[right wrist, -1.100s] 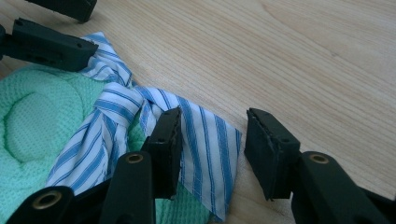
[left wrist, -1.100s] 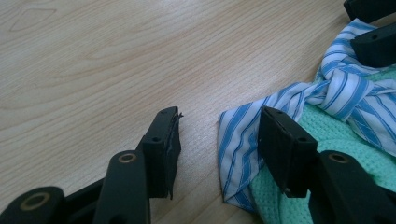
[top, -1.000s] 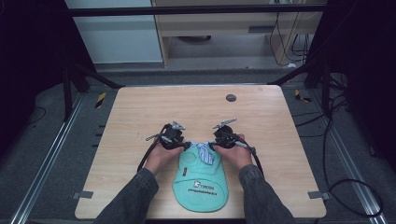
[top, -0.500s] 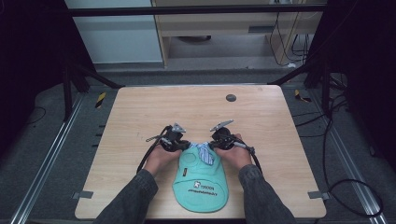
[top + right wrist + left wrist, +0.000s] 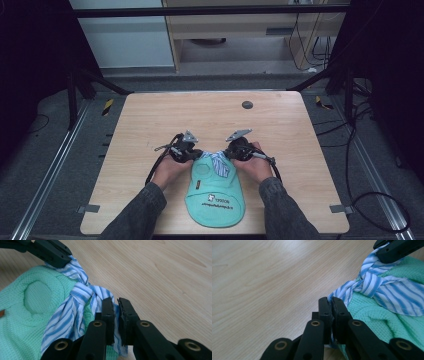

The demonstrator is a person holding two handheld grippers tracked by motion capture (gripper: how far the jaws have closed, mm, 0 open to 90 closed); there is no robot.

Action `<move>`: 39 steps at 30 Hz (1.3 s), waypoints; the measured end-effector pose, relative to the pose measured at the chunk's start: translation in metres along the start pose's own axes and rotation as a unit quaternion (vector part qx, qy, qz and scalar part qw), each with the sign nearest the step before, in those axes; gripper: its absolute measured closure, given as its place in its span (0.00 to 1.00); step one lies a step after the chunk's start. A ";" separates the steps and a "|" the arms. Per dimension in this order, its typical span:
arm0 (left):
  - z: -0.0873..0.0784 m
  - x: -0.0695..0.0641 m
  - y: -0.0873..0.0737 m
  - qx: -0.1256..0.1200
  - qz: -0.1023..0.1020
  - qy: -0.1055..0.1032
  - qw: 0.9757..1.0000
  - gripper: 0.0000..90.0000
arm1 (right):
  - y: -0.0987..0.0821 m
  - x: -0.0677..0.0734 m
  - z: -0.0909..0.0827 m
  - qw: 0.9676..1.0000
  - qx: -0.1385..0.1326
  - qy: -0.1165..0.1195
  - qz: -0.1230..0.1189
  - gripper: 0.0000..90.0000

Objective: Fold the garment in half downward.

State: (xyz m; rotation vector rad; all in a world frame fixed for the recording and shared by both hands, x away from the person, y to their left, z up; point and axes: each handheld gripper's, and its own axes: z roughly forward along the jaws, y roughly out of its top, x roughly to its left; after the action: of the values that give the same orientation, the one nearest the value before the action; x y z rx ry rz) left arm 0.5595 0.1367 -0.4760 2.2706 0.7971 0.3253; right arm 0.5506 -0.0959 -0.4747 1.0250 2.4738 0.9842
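A mint-green knit garment (image 5: 215, 192) with a blue-and-white striped collar tie (image 5: 218, 162) lies flat near the table's front edge. My left gripper (image 5: 199, 154) is at the collar's left end and my right gripper (image 5: 227, 152) at its right end. In the left gripper view my jaws (image 5: 332, 301) have just been closing and now pinch striped fabric (image 5: 372, 287) beside the green knit (image 5: 382, 322). The right gripper (image 5: 397, 248) grips the far end. In the right gripper view my jaws (image 5: 116, 302) are shut on the striped cloth (image 5: 75, 302), and the left gripper (image 5: 47, 250) is opposite.
The light wooden table (image 5: 200, 115) stretches bare beyond the garment, with a small dark round disc (image 5: 247, 105) near its far edge. Cables trail from both grippers toward the person's forearms. Metal rails and dark floor surround the table.
Both hands stay at the collar. The jaws of each gripper have drawn together on the striped fabric.
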 end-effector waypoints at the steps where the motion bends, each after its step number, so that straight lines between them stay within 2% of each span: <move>1: -0.002 0.000 0.001 -0.001 0.003 -0.001 1.000 0.97 | 0.000 0.000 -0.004 1.000 -0.007 0.002 -0.003 0.93; 6: -0.014 -0.005 0.011 -0.009 0.024 0.001 1.000 0.97 | 0.002 0.000 -0.014 1.000 -0.017 0.001 -0.011 0.93; 19: -0.026 -0.009 0.025 -0.013 0.049 0.012 0.999 0.97 | 0.010 -0.001 -0.032 0.999 -0.033 -0.002 -0.026 0.92; 31: -0.034 -0.010 0.037 -0.021 0.061 0.016 0.998 0.97 | 0.018 -0.002 -0.046 0.998 -0.037 -0.006 -0.043 0.92; 39: -0.037 -0.012 0.042 -0.023 0.066 0.015 0.997 0.97 | 0.019 -0.004 -0.049 0.998 -0.031 -0.007 -0.047 0.91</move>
State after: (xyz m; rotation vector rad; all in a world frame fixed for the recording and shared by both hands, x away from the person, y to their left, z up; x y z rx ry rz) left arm 0.5532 0.1251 -0.4201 2.2849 0.6496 0.4355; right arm 0.5393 -0.1121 -0.4260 0.8851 2.4389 1.0148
